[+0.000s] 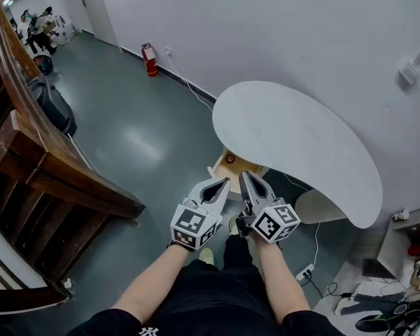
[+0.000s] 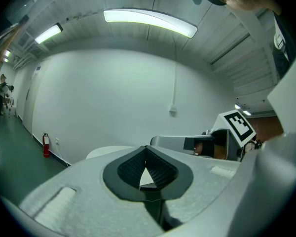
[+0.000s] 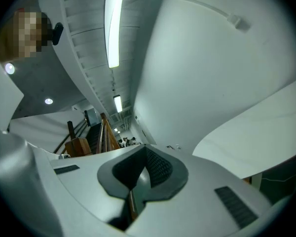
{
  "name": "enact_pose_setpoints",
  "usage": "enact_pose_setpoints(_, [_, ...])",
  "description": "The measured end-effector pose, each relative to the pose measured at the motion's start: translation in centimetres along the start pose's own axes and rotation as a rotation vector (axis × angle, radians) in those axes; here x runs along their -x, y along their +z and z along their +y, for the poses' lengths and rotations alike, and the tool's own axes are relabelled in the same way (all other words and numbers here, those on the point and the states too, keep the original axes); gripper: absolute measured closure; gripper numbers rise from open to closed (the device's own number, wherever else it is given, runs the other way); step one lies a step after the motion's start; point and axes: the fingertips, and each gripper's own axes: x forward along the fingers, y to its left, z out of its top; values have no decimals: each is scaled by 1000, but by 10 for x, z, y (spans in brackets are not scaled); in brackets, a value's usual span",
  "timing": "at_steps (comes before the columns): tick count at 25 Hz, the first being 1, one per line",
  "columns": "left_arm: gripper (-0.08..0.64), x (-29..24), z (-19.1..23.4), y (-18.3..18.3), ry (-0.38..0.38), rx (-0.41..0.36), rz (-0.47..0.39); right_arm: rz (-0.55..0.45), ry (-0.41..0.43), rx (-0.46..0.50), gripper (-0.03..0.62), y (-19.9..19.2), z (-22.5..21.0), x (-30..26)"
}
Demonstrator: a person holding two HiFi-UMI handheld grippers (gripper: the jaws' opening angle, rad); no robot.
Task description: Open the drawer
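Left gripper (image 1: pixel 222 183): I see it held out in front of the body, above the grey-green floor (image 1: pixel 133 138), with its tip aimed at the table's near edge.
Left fingers: in the left gripper view the left gripper (image 2: pixel 147 152) has its jaws brought together at the tips, with nothing between them.
Right gripper (image 1: pixel 243 176): it sits just beside the left one, the two nearly touching, and their tips lean in toward each other.
Right fingers: in its own view the right gripper (image 3: pixel 144 152) is closed on nothing. The room looks tipped over there, so I read this gripper as rolled onto its side.
Forearms: the left forearm (image 1: pixel 154 285) and right forearm (image 1: pixel 280 271) are bare and run side by side from my lap to the marker cubes (image 1: pixel 194 224).
Pointing: both grippers look about level, facing the white wall (image 2: pixel 113 98).
Drawer (image 1: pixel 218 166): this light wooden box shows below the near rim of the white table (image 1: pixel 294 138), just ahead of both tips. Neither gripper touches it.
Inside: a small red thing (image 1: pixel 229 158) that I cannot identify.
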Motion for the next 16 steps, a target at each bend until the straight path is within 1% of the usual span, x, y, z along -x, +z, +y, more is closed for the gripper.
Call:
enact_pose_setpoints(5, [552,6,-11,23,-6,-32,-32,-19,20,51,577,20,19,3])
enact_pose_setpoints(12, [552,-12,7,30,14,-32,-44,-11,23,54,577,26,5,-16])
enact_pose_setpoints(16, [552,-23,12,37,20,-42,-53,-20,28,58,577,36,-3,-24])
